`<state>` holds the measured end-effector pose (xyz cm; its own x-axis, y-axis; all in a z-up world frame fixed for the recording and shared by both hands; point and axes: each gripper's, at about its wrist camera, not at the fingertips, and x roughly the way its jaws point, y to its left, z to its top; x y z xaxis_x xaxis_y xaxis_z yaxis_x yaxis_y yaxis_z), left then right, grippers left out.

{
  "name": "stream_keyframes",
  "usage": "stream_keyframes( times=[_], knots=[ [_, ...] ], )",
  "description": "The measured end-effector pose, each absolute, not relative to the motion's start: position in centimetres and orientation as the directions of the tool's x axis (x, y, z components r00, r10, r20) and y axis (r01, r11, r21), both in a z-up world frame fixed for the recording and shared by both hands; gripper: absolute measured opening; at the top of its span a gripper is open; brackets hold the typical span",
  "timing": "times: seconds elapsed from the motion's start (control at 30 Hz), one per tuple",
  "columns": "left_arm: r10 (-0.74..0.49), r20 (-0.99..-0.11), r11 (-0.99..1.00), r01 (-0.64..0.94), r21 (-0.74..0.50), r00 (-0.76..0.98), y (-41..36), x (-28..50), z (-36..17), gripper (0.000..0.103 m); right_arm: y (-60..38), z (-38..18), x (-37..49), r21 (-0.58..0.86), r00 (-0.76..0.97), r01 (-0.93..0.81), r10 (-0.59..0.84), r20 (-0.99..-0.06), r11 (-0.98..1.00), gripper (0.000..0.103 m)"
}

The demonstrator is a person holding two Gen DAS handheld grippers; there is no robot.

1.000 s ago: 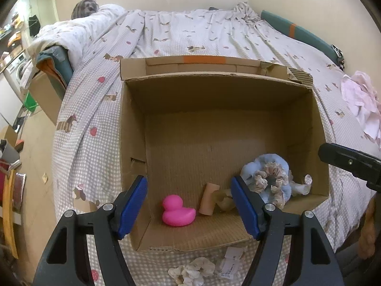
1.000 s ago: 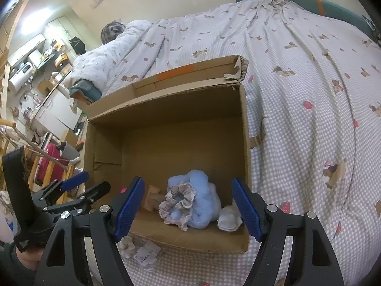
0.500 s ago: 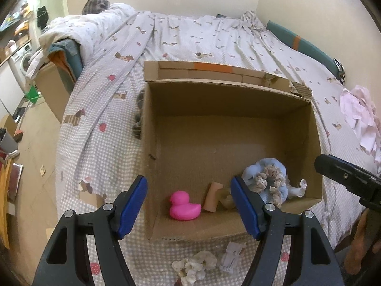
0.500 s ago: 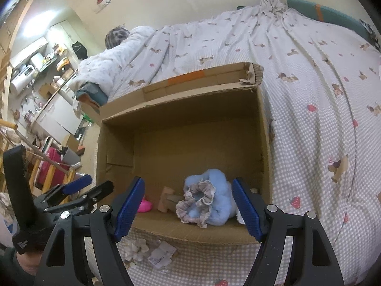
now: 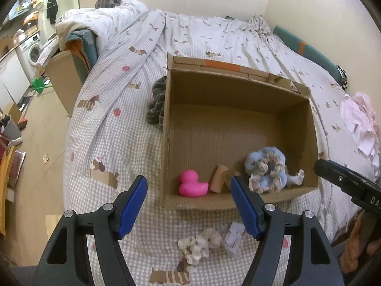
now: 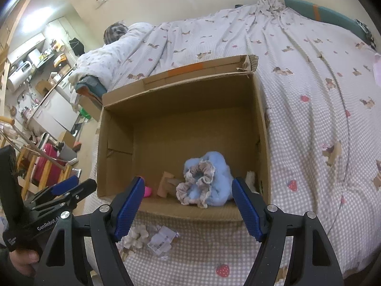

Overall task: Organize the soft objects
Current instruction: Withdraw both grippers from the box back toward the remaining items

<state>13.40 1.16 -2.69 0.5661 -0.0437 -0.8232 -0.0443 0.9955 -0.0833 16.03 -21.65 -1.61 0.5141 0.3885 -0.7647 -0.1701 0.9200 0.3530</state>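
While both grippers have drawn back, the box point(image 5: 238, 128) looks smaller and a dark cloth point(image 5: 157, 102) shows beside it. Left gripper point(image 5: 189, 208) and right gripper point(image 6: 188, 206) gape wide, holding nothing.

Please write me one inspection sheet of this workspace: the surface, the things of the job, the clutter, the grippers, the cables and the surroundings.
Surface: bed cover, checked, with a dog print.
Job's things: open cardboard box on the bed; inside lie a pink duck, a blue scrunchie and a frilled scrunchie. A cream scrunchie lies outside, in front of the box.
Clutter: paper tag beside the cream scrunchie; dark striped cloth by the box; pink cloth.
Grippers: left hand-held gripper open, empty; right hand-held gripper open, empty.
Cables: nothing seen.
Surroundings: washing machine, wall, wooden floor.
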Motion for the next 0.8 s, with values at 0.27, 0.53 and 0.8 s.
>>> stream_keyframes(
  times=[0.27,0.53,0.8],
  knots=[
    [-0.045,-0.833,0.995,-0.051,-0.088,0.551,0.9,11.6,-3.2,0.070,-22.0,-1.9,14.2,0.335,0.523,-0.144,0.359,-0.773,0.931,0.080],
    [-0.045,-0.847,0.995,-0.054,-0.087,0.529,0.8,10.5,-3.7,0.070,-21.4,-3.1,12.4,0.368,0.481,-0.140,0.388,-0.786,0.919,0.080],
    [-0.060,-0.866,0.993,-0.061,-0.103,0.496,0.8,9.1,-4.4,0.070,-20.3,-4.0,11.1,0.365,0.444,-0.166,0.399,-0.802,0.916,0.080]
  ],
)
